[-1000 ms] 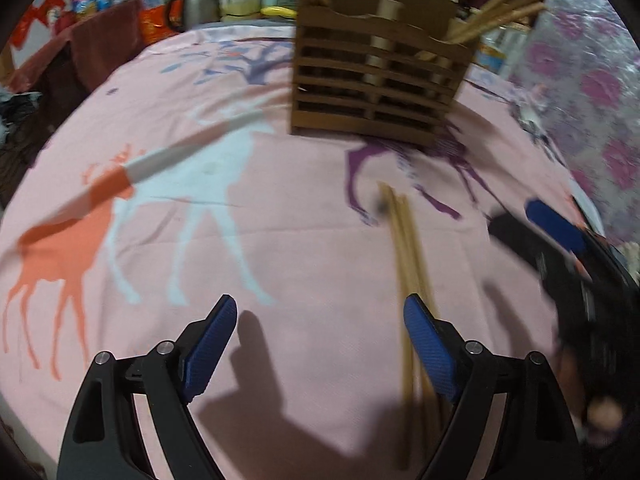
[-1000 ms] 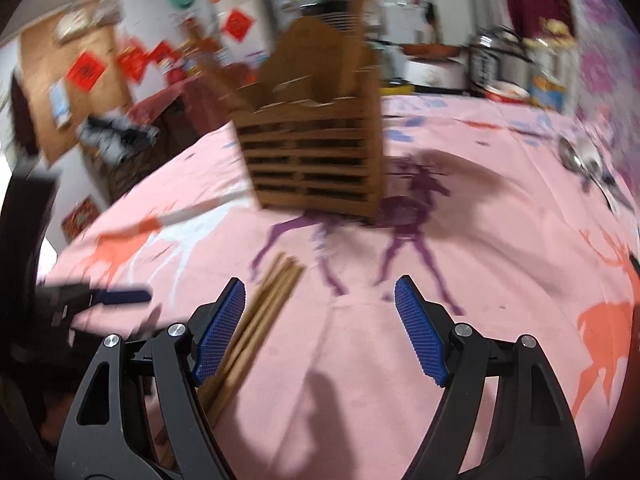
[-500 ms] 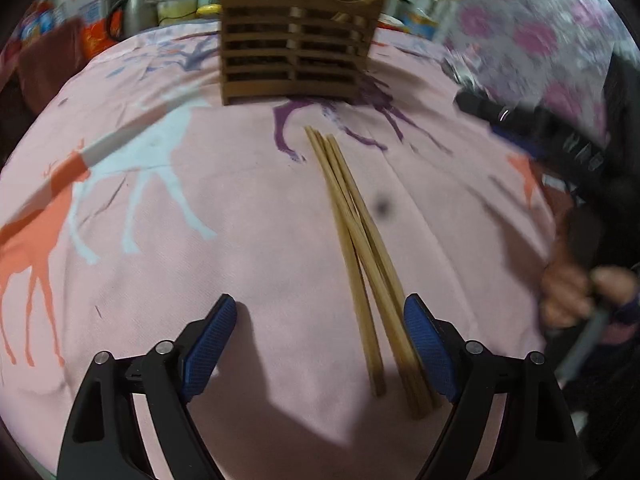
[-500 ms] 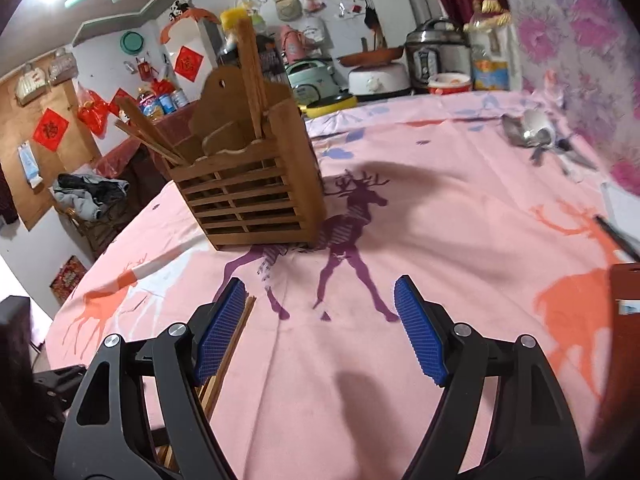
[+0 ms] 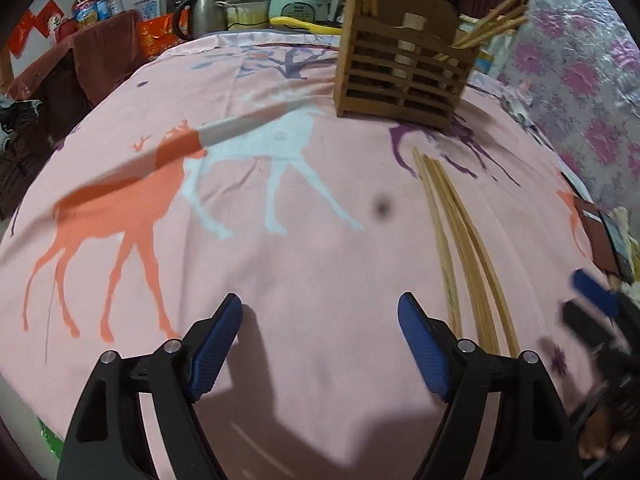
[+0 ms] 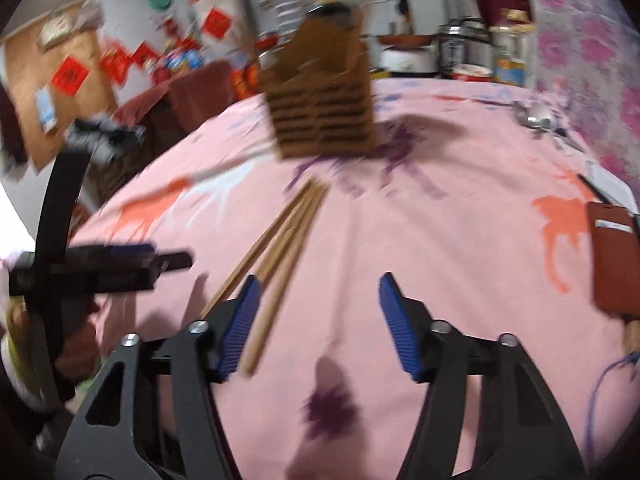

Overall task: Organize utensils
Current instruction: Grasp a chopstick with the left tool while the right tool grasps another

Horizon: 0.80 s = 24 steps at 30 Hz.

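Observation:
A bundle of wooden chopsticks [image 5: 460,232] lies flat on the pink deer-print cloth, also in the right wrist view [image 6: 280,240]. A brown slatted wooden holder [image 5: 400,76] stands behind them with several chopsticks upright in it; it also shows, blurred, in the right wrist view [image 6: 324,116]. My left gripper [image 5: 320,344] is open and empty, just left of the chopsticks' near ends. My right gripper [image 6: 316,320] is open and empty, its left finger over the chopsticks' near ends. The right gripper also shows in the left wrist view [image 5: 596,320]; the left in the right wrist view [image 6: 112,264].
Metal spoons [image 6: 536,120] lie at the far right of the table. A dark red wallet-like case [image 6: 612,260] lies at the right edge. Pots, a kettle [image 5: 204,16] and a rice cooker [image 5: 300,0] stand behind the table. A cloth-draped chair [image 5: 68,72] stands at the left.
Both grippers have swung: the left view has turned left so the chopsticks sit to its right. The right gripper has dropped back toward the chopsticks' near ends. Both stay open.

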{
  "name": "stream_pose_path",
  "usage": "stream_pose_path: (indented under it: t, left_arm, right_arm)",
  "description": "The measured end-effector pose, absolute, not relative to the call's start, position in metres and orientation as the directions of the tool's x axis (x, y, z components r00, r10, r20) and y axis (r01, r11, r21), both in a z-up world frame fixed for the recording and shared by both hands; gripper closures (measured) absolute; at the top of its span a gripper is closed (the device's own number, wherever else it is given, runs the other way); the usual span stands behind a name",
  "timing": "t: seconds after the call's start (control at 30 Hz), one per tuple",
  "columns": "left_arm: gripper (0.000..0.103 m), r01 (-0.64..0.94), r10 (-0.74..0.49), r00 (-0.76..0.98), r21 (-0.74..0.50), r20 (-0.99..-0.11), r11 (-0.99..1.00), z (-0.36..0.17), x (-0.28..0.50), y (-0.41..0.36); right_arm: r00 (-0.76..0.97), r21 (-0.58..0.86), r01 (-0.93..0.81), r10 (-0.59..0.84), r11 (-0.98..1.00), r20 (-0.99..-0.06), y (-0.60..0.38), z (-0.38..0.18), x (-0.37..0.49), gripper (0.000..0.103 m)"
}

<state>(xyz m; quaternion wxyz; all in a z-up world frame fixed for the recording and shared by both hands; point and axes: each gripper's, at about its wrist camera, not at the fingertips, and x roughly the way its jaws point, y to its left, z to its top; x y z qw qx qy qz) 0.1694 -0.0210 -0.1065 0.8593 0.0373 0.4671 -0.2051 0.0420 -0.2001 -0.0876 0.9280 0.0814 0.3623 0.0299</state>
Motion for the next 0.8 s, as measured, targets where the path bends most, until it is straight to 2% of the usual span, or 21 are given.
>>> stream_pose_path:
  t: [0.03, 0.1, 0.2, 0.3, 0.4, 0.43, 0.47, 0.5, 0.53, 0.57, 0.7, 0.8]
  left_arm:
    - [0.024, 0.400, -0.334, 0.481, -0.136, -0.810, 0.906, -0.104, 0.162, -0.021]
    - [0.024, 0.437, -0.376, 0.478, -0.157, -0.794, 0.886, -0.102, 0.152, -0.027]
    - [0.024, 0.514, -0.407, 0.488, -0.123, -0.772, 0.849, -0.099, 0.129, -0.041]
    - [0.024, 0.566, -0.420, 0.471, -0.099, -0.776, 0.819, -0.107, 0.111, -0.057]
    - [0.031, 0.563, -0.386, 0.476, -0.064, -0.790, 0.824, -0.117, 0.109, -0.062]
    - [0.035, 0.550, -0.358, 0.511, -0.023, -0.782, 0.835, -0.118, 0.107, -0.064]
    - [0.047, 0.544, -0.346, 0.523, -0.008, -0.779, 0.839, -0.119, 0.108, -0.063]
    - [0.067, 0.542, -0.346, 0.527, -0.007, -0.776, 0.841, -0.118, 0.109, -0.063]
    - [0.079, 0.542, -0.358, 0.519, -0.025, -0.776, 0.840, -0.117, 0.112, -0.062]
    - [0.097, 0.540, -0.365, 0.508, -0.041, -0.780, 0.841, -0.116, 0.116, -0.062]
    - [0.098, 0.512, -0.387, 0.491, -0.101, -0.780, 0.853, -0.111, 0.127, -0.062]
    - [0.098, 0.508, -0.391, 0.538, -0.082, -0.747, 0.857, -0.084, 0.128, -0.061]
  right_arm:
    - [0.730, 0.149, -0.024, 0.119, 0.989, -0.673, -0.189, -0.091, 0.040, 0.057]
    - [0.722, 0.128, -0.051, 0.125, 0.990, -0.680, -0.177, -0.094, 0.037, 0.070]
    - [0.717, 0.108, -0.058, 0.116, 0.992, -0.687, -0.169, -0.095, 0.034, 0.078]
    - [0.688, 0.090, -0.055, 0.103, 0.994, -0.718, -0.167, -0.104, 0.032, 0.080]
    - [0.690, 0.102, -0.060, 0.115, 0.993, -0.715, -0.171, -0.112, 0.032, 0.082]
    - [0.693, 0.102, -0.049, 0.107, 0.994, -0.713, -0.173, -0.112, 0.032, 0.083]
    - [0.699, 0.094, -0.024, 0.084, 0.995, -0.710, -0.177, -0.112, 0.031, 0.085]
    - [0.704, 0.093, -0.012, 0.074, 0.996, -0.707, -0.180, -0.112, 0.031, 0.090]
    - [0.708, 0.105, -0.002, 0.076, 0.994, -0.702, -0.186, -0.113, 0.030, 0.097]
    - [0.711, 0.119, 0.007, 0.078, 0.993, -0.698, -0.190, -0.113, 0.030, 0.097]
    - [0.741, 0.134, 0.023, 0.073, 0.991, -0.668, -0.198, -0.105, 0.026, 0.097]
    - [0.787, 0.108, 0.025, 0.047, 0.994, -0.615, -0.203, -0.082, 0.025, 0.097]
